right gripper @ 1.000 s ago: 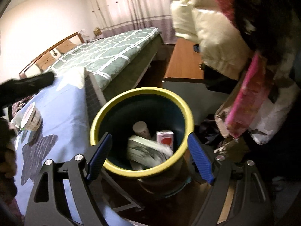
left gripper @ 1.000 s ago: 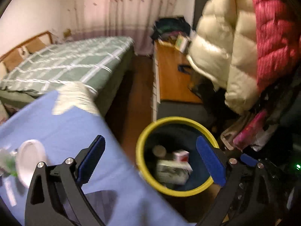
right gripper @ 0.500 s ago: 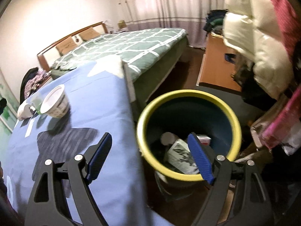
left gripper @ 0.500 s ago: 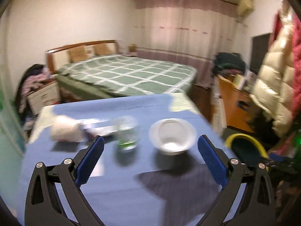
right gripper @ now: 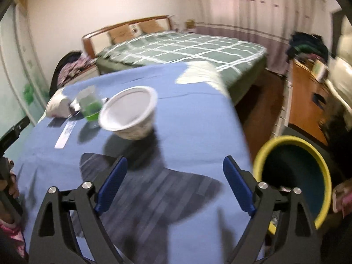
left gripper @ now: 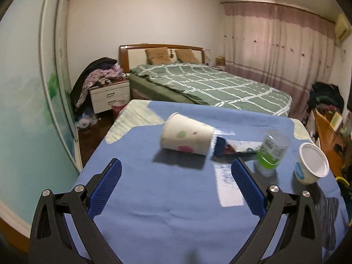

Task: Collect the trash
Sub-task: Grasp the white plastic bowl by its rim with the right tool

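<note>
Right now both hand-held tools hang over the blue-covered table [left gripper: 167,198], each with its blue-padded jaws spread wide and nothing between them. The left gripper [left gripper: 176,189] points across the cloth toward the bed [left gripper: 209,85].

Straight ahead of the left gripper, at twelve o'clock, a white paper cup [left gripper: 187,137] with coloured spots lies on its side, its mouth toward ten o'clock. Just beside its base, at about one o'clock, lies a flattened wrapper [left gripper: 237,147] with a dark blue end. A clear plastic cup [left gripper: 272,149] with a green band stands upright at two o'clock, touching or overlapping the wrapper's far end; I cannot tell which. Farther out, near the table's edge, a white yogurt tub [left gripper: 311,164] with a blue label sits tilted. A white paper strip [left gripper: 228,187] lies flat just inside the left gripper's right-hand finger.

The right gripper [right gripper: 175,187] hovers above a dark shadow on the cloth. From there the yogurt tub [right gripper: 129,115] sits at eleven o'clock, with the clear cup [right gripper: 89,105] beyond it. Off the table's edge, at three o'clock, stands the yellow-rimmed bin [right gripper: 294,176], its dark inside blurred.
</note>
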Demonstrator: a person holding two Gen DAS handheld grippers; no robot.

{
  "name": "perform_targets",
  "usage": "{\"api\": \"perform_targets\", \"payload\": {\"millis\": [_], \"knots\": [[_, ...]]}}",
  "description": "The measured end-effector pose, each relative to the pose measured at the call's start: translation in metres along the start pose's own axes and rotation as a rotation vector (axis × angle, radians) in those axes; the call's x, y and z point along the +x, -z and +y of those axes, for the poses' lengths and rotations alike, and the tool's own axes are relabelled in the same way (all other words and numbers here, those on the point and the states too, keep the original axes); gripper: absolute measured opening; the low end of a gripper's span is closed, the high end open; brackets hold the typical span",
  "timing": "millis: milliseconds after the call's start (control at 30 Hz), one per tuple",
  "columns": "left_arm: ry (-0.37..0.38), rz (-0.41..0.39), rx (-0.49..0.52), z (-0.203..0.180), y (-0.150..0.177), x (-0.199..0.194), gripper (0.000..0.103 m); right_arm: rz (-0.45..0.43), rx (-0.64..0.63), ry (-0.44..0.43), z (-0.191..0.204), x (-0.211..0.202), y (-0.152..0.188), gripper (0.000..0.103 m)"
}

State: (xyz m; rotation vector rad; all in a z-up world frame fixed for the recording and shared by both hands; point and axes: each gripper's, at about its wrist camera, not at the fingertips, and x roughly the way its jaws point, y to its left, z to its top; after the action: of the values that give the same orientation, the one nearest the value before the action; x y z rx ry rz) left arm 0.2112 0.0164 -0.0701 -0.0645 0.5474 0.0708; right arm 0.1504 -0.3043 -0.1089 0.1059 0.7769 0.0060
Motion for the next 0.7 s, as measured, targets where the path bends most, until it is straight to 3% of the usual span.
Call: {"api": "perform_targets", "payload": {"millis": [267,467,700], "knots": [[0.022,0.007,-0.032,0.000,0.005,-0.002,0.098,0.037,-0.110,0.002,0.048,0.047,-0.018,0.090],[0.032,0.010,-0.024,-0.006,0.004,-0.004,0.098,0.068,-0.086,0.032,0.050,0.072,-0.026,0.090],[0.036,0.006,-0.020,-0.008,0.004,-0.005,0.098,0.029,-0.094,0.055,0.058,0.079,-0.036,0.090]]}}
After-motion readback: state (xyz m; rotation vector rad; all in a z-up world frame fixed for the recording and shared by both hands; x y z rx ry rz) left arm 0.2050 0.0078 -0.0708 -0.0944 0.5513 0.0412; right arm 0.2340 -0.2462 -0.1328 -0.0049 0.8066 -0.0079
